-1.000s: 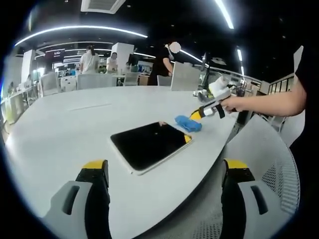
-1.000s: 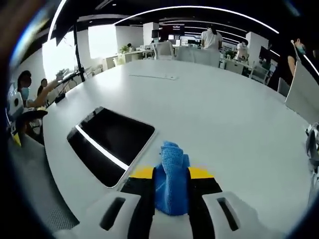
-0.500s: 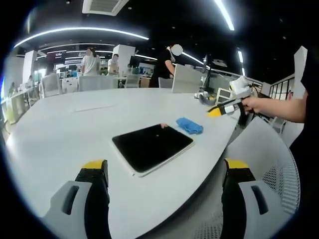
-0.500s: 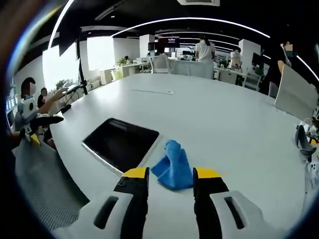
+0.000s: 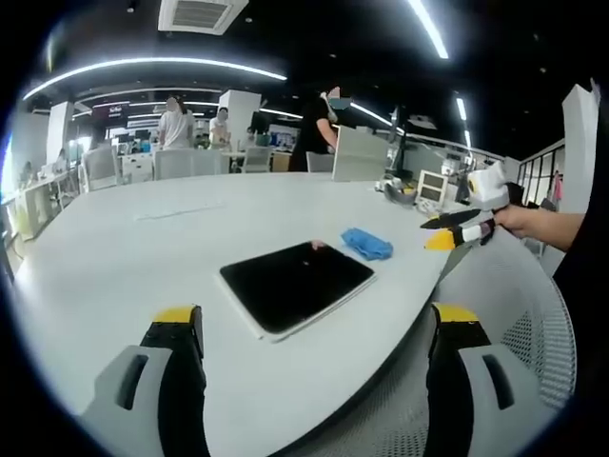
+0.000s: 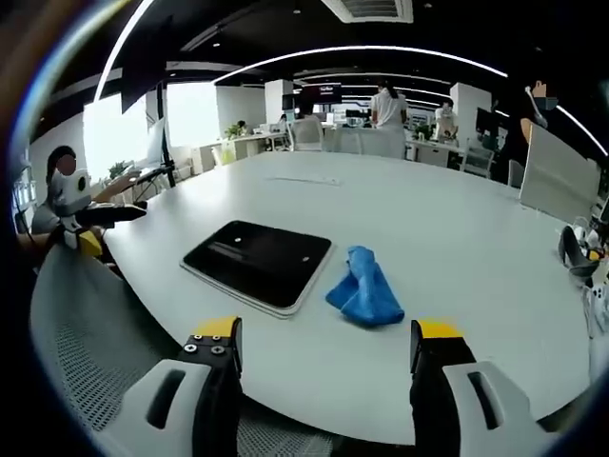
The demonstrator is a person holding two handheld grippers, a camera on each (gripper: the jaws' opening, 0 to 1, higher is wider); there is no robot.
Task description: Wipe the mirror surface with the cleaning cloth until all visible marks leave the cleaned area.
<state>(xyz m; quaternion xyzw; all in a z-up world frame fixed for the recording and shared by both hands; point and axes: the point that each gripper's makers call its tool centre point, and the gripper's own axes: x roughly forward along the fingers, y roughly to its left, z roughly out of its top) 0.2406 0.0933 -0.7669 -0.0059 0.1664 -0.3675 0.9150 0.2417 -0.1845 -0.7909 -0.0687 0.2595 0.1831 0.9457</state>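
In the left gripper view, the left tool (image 5: 314,328) stood wide open and empty above the white tabletop (image 5: 114,257). The flat mirror (image 5: 296,283) lay ahead, the blue cleaning cloth (image 5: 366,243) just beside its far corner.

In the right gripper view, the right tool (image 6: 324,345) gaped wide, holding nothing; cloth (image 6: 364,288) and mirror (image 6: 257,261) lay side by side.

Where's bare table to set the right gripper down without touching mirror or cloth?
The white table lies bare beyond the blue cloth and the dark mirror. The near edge in front of the right gripper is also bare. Mirror and cloth lie close together; small items clutter the right edge.
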